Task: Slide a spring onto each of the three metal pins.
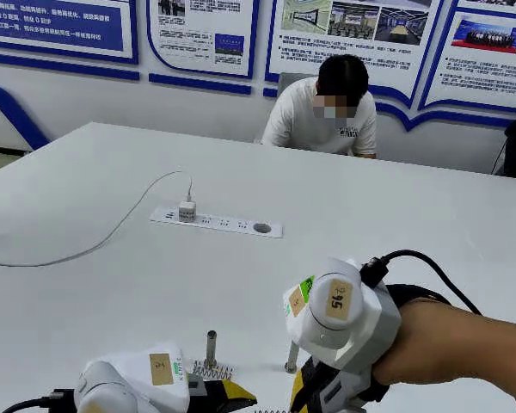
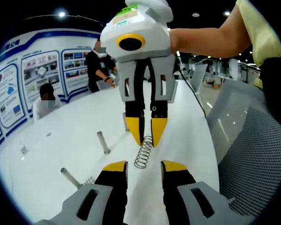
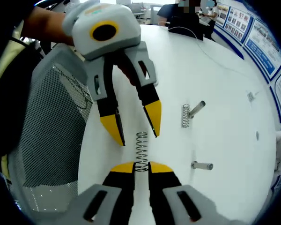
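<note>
White workbench (image 1: 112, 172) lies under both our tools, and we begin at the right gripper (image 3: 141, 168). Its jaws are clamped on one end of a spring (image 3: 141, 151), which points straight out ahead of it, clear of the table as far as we can tell. Facing it is the left gripper (image 3: 133, 124), its jaws spread wide, with the free end of the spring just reaching the gap between its tips. From the left gripper view the same coil hangs from the right tool's closed tips, just ahead of our open jaws and not gripped by them.

Farther out stand two metal pins. The bare pin (image 3: 202, 165) carries nothing. The other pin (image 3: 196, 108) has a second spring (image 3: 186, 116) at its foot. In the head view that coil seems to lie flat on the table against the base, not threaded over the shaft, though we cannot be sure. We can make out two pins, not three.

By our reckoning the task is barely begun. No pin plainly wears its spring, one spring is in hand and not yet over a pin, and one waits on the table. What is left is to seat the held coil, then the loose one, and a third.

Beyond these, a power strip (image 1: 217, 222) sits mid-table and a person (image 1: 327, 107) is seated at the far side.
</note>
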